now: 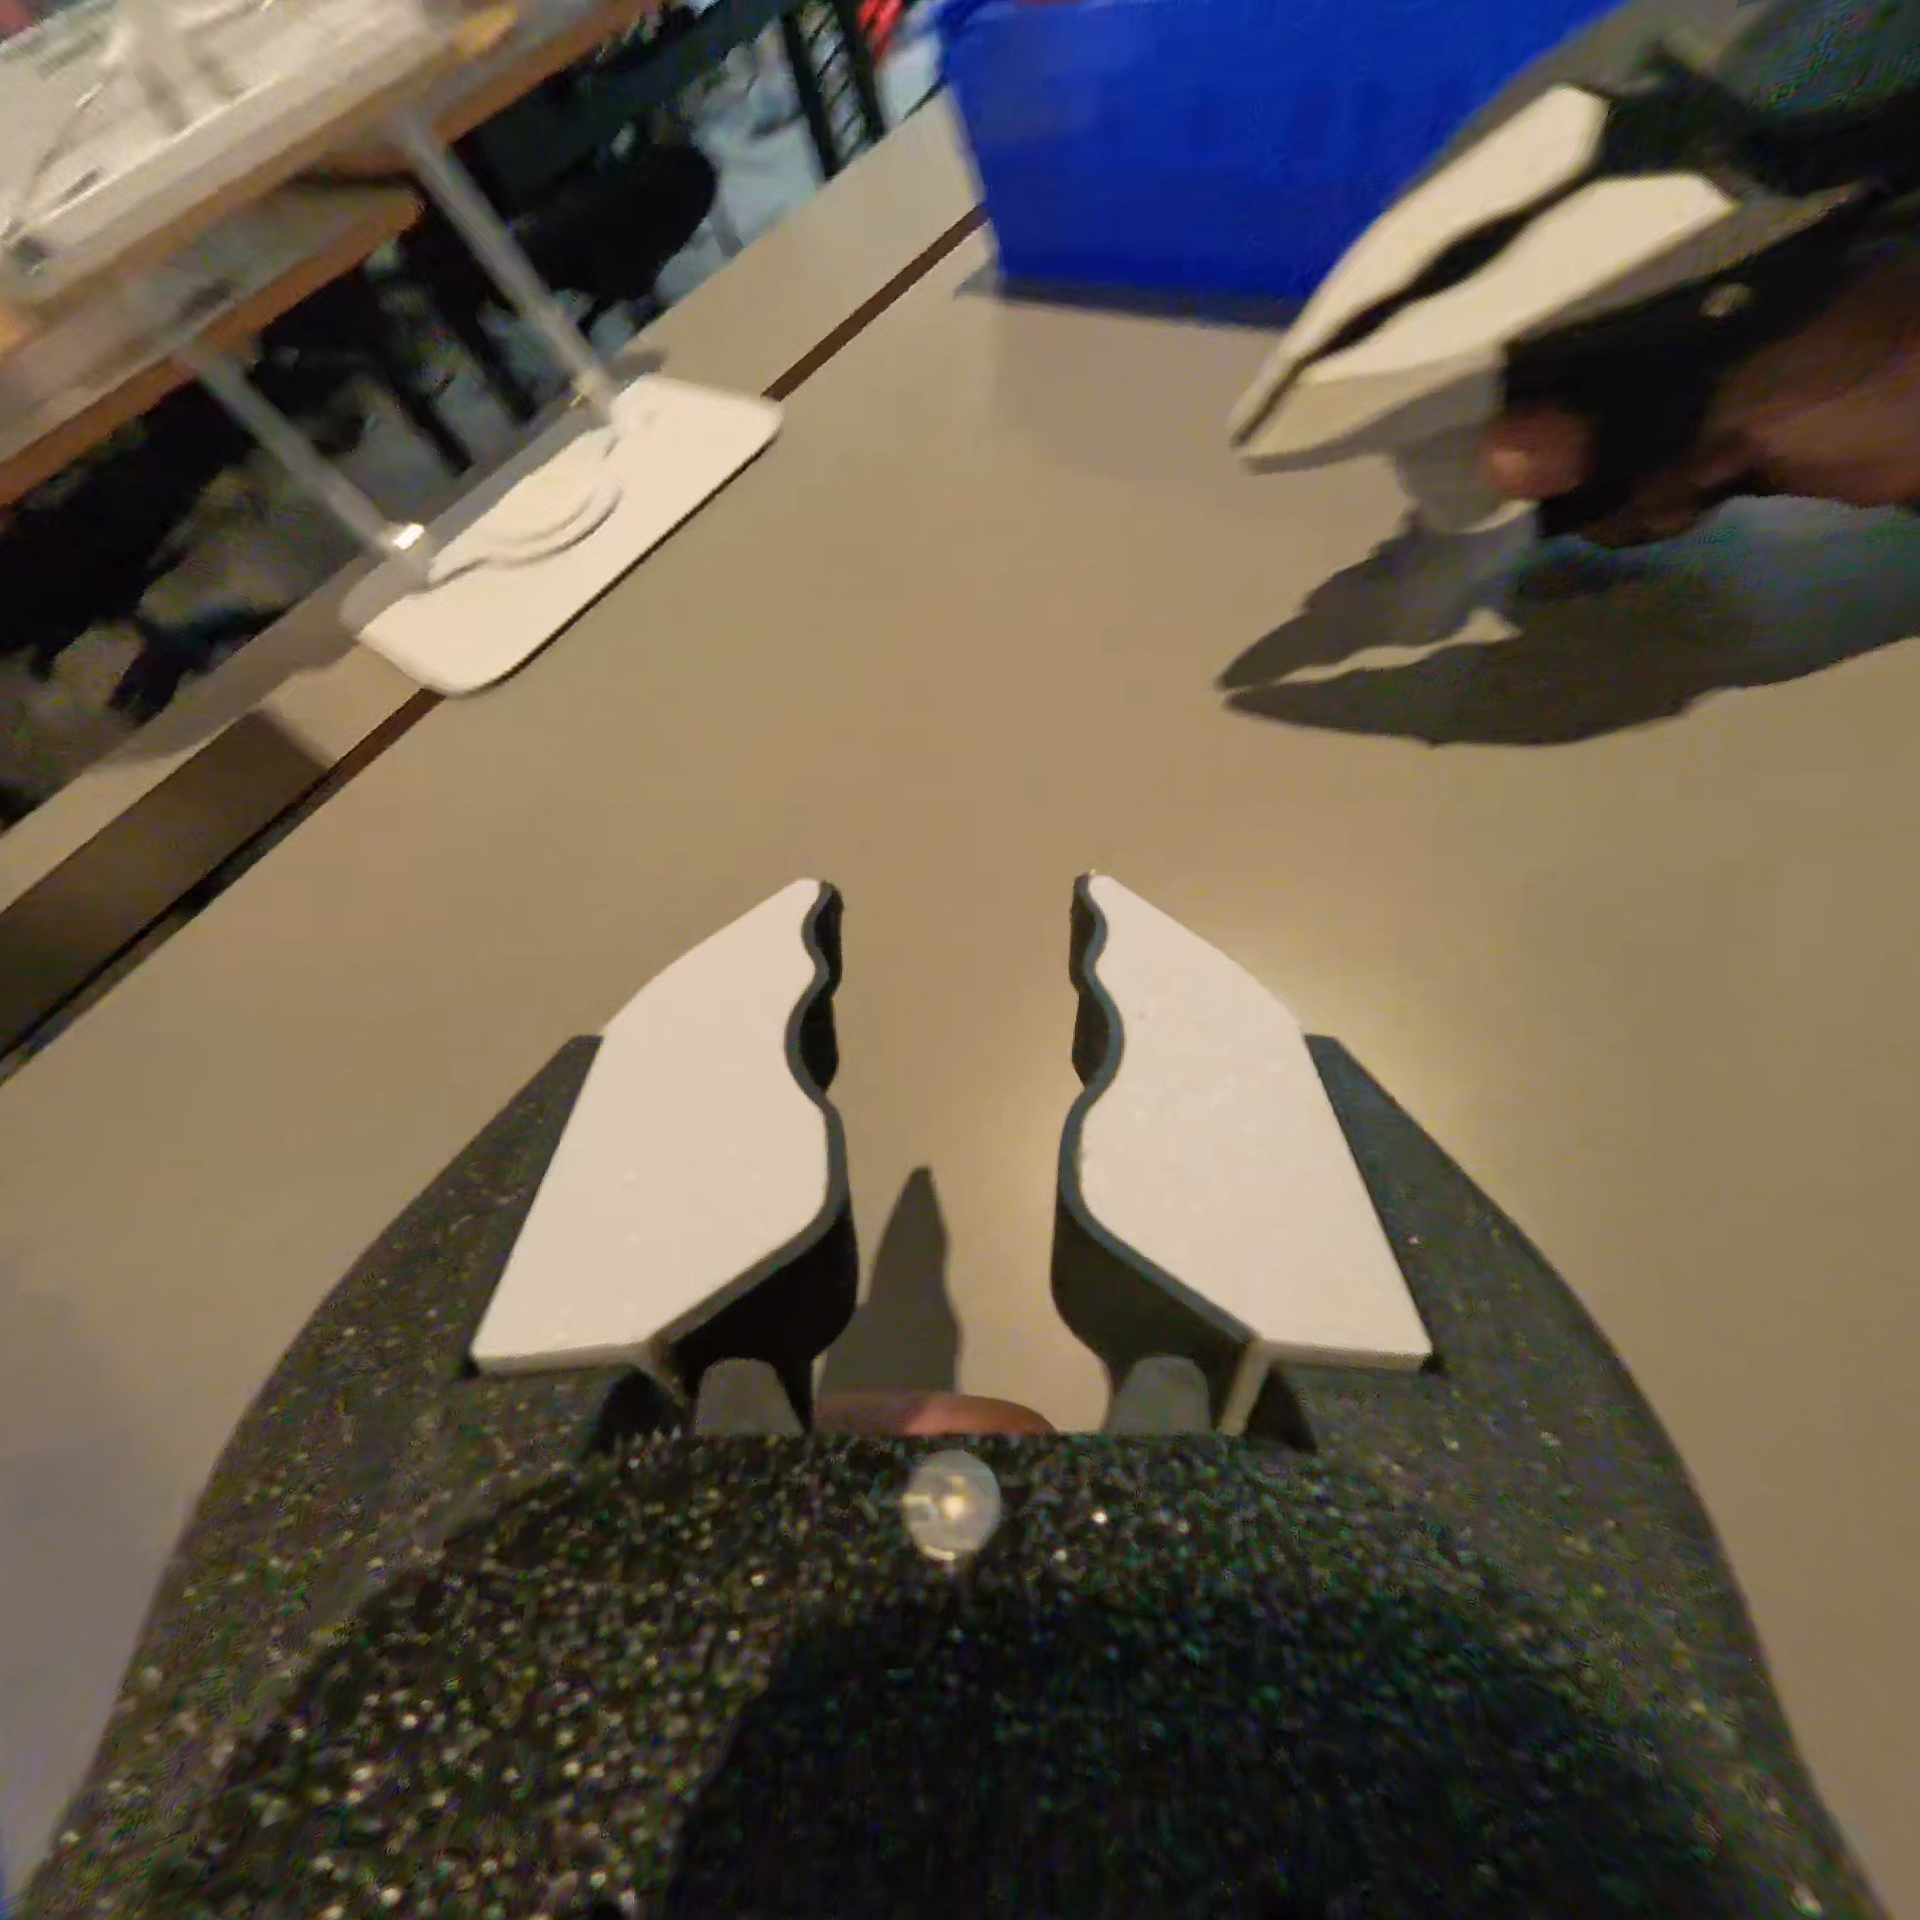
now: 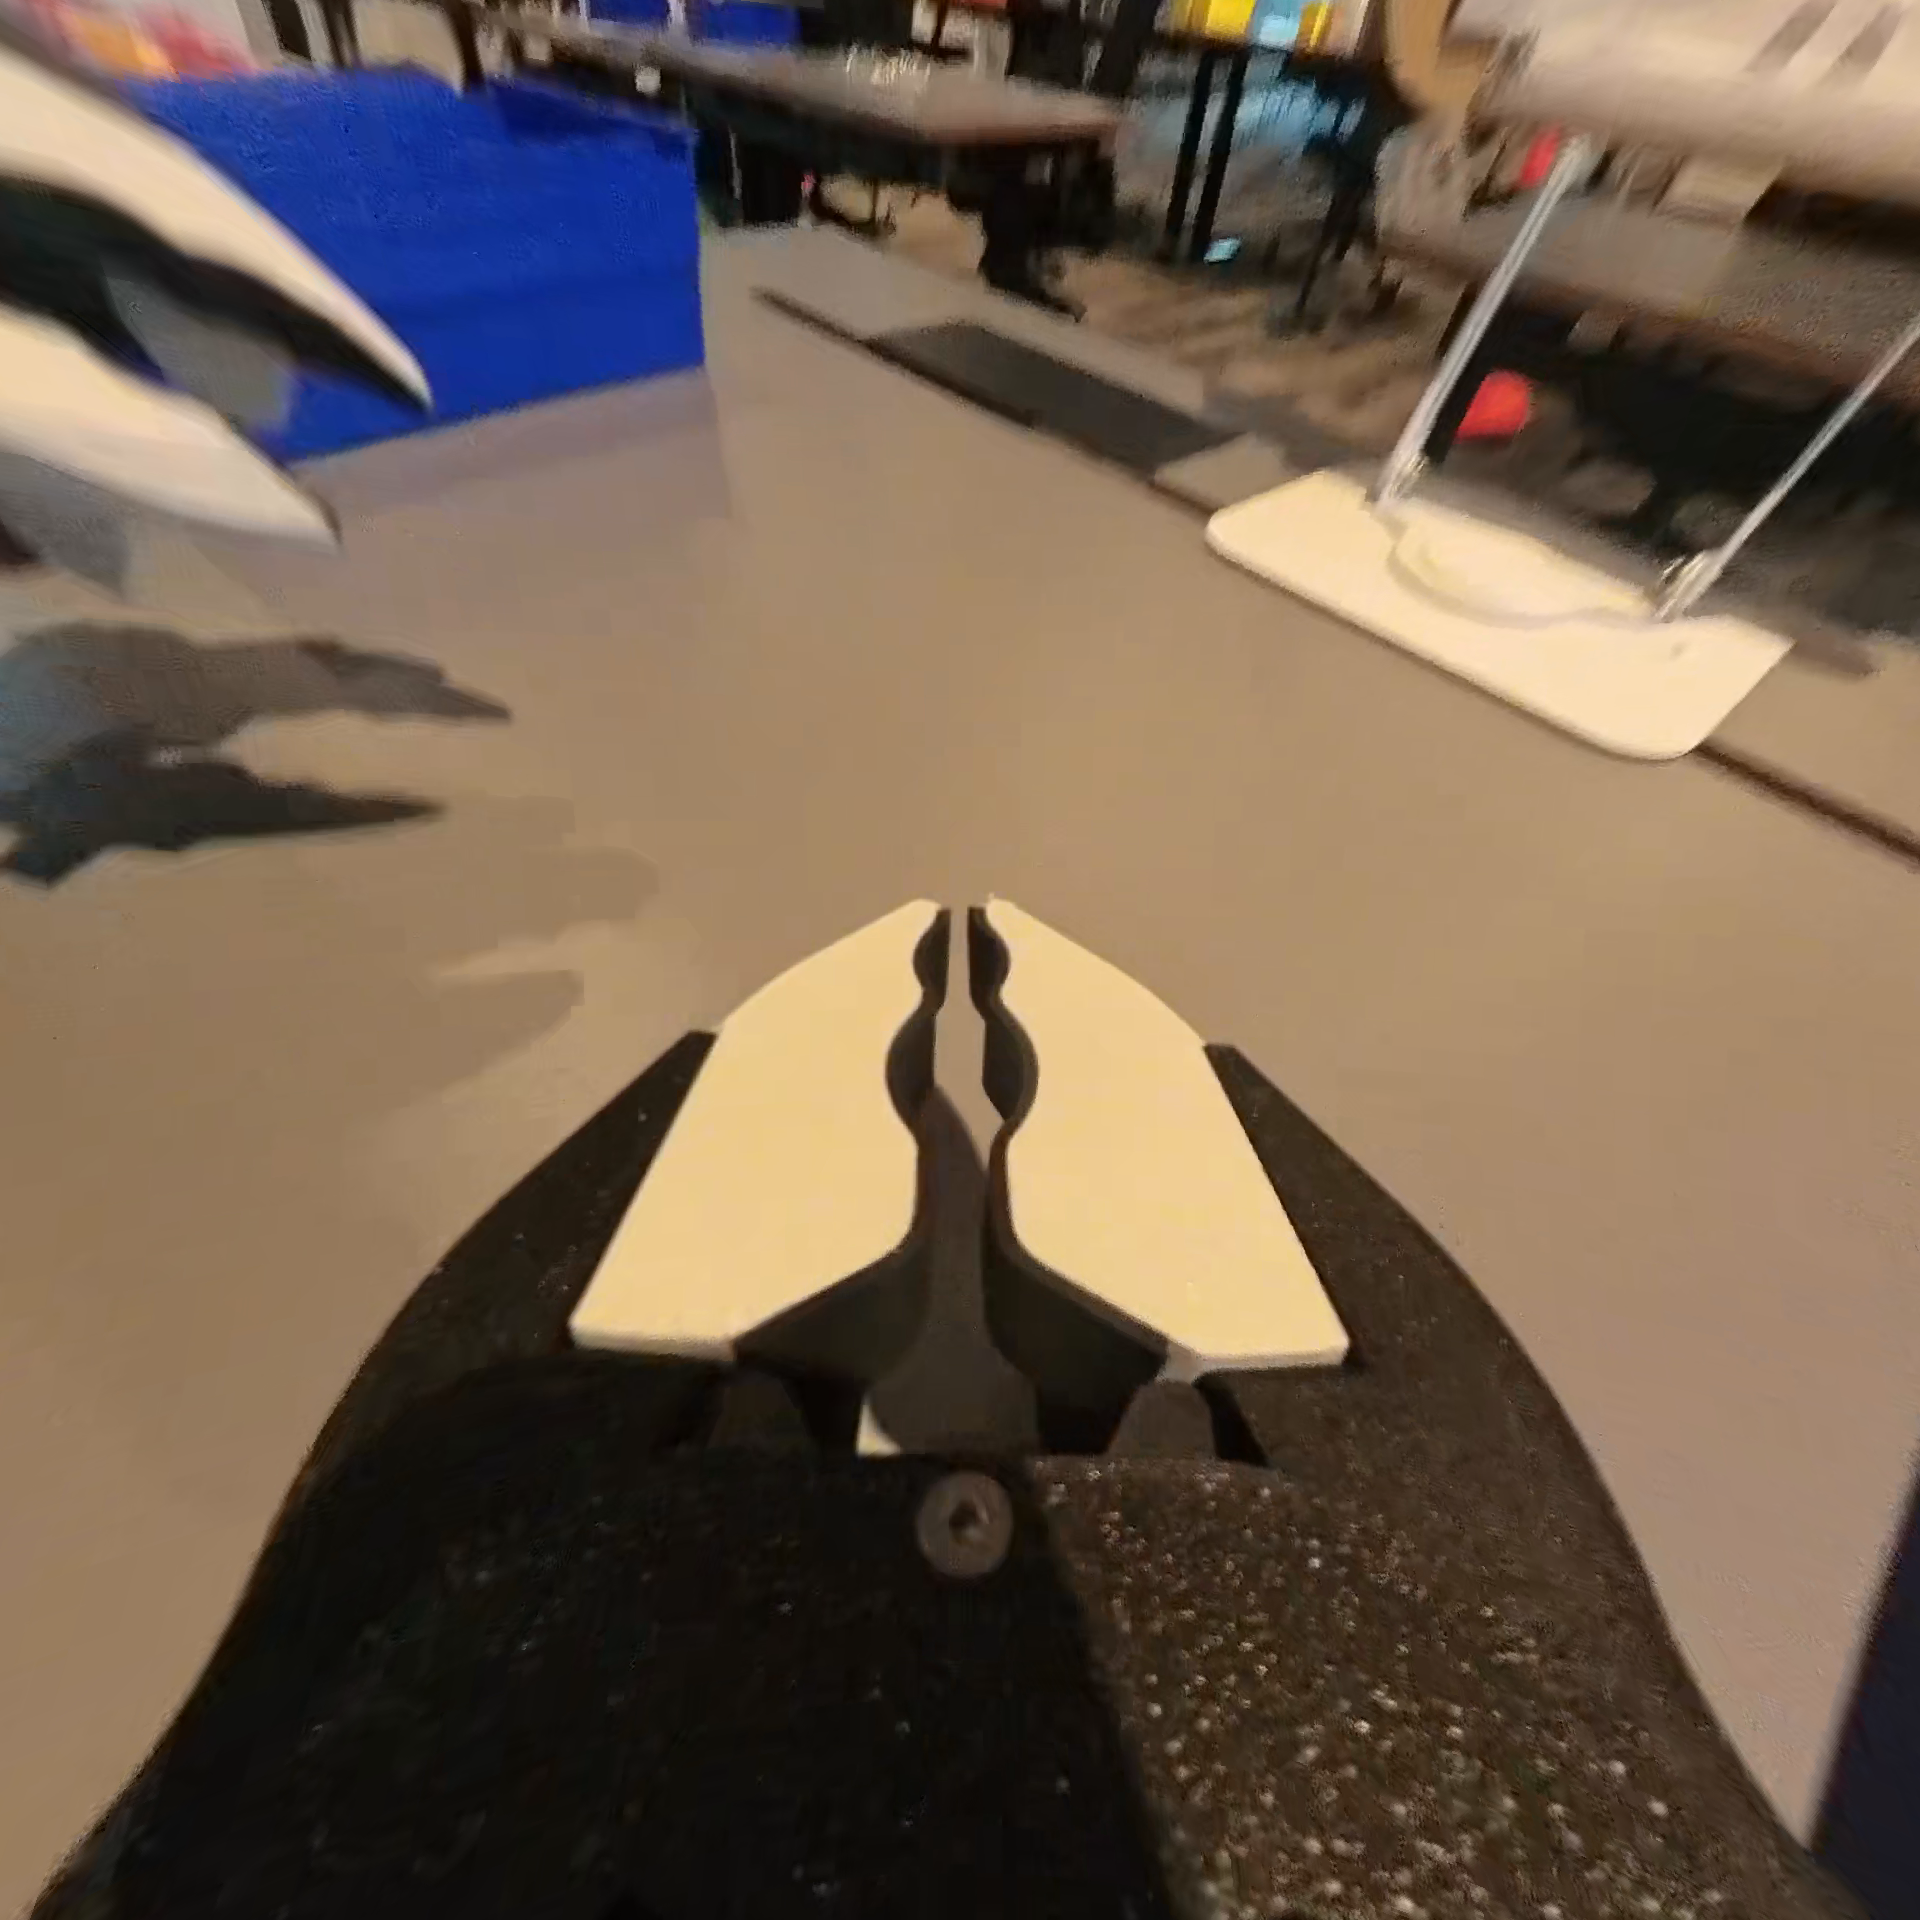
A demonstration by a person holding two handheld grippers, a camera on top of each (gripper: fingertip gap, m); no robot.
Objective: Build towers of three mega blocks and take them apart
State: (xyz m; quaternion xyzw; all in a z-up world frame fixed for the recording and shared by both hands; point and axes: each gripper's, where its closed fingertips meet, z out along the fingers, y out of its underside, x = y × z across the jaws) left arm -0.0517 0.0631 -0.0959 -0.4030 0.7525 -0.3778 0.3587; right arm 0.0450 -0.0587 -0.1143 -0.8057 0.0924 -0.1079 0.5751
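No mega blocks show in either view. My left gripper [image 1: 953, 896] is open and empty, held low over the grey table [image 1: 935, 675]. My right gripper [image 2: 958, 909] is shut with nothing between its white fingers, also over the table [image 2: 831, 675]. The right gripper also shows in the left wrist view [image 1: 1252, 426] at upper right, held by a hand, jaws together. The left gripper shows in the right wrist view [image 2: 374, 457] at upper left, jaws apart. Both views are blurred by motion.
A blue bin [image 1: 1195, 135] stands at the far side of the table; it also shows in the right wrist view [image 2: 499, 239]. A white stand base with thin rods [image 1: 582, 530] sits near the table's edge [image 2: 1496, 613]. Other tables and dark clutter lie beyond.
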